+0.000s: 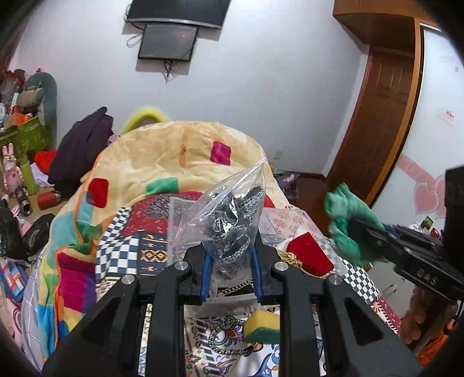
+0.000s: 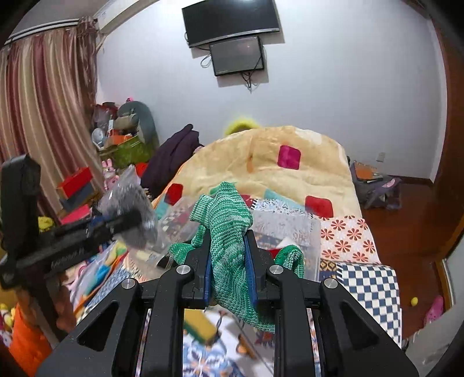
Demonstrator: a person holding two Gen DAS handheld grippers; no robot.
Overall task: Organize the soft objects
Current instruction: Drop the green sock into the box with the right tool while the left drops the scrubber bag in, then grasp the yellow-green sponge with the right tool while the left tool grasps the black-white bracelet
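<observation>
Left gripper [image 1: 230, 261]: pinching zip bag [image 1: 229, 208] of grey knitwear, held above bed; slippery film, light, grip low. Right gripper [image 2: 229, 261]: clamped on green knit cloth [image 2: 232, 232]; limp, light, snag-prone.

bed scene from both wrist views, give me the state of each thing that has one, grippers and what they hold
left hand-held gripper: shut on the zip bag, raised above the bed
zip bag: held upright, grey knit item inside, top looks closed
right hand-held gripper: shut on the green knit cloth
green knit cloth: crumpled, draped over the fingers, off the bed
yellow sponge: lying loose on the patterned cloth
wall screens: off
</observation>
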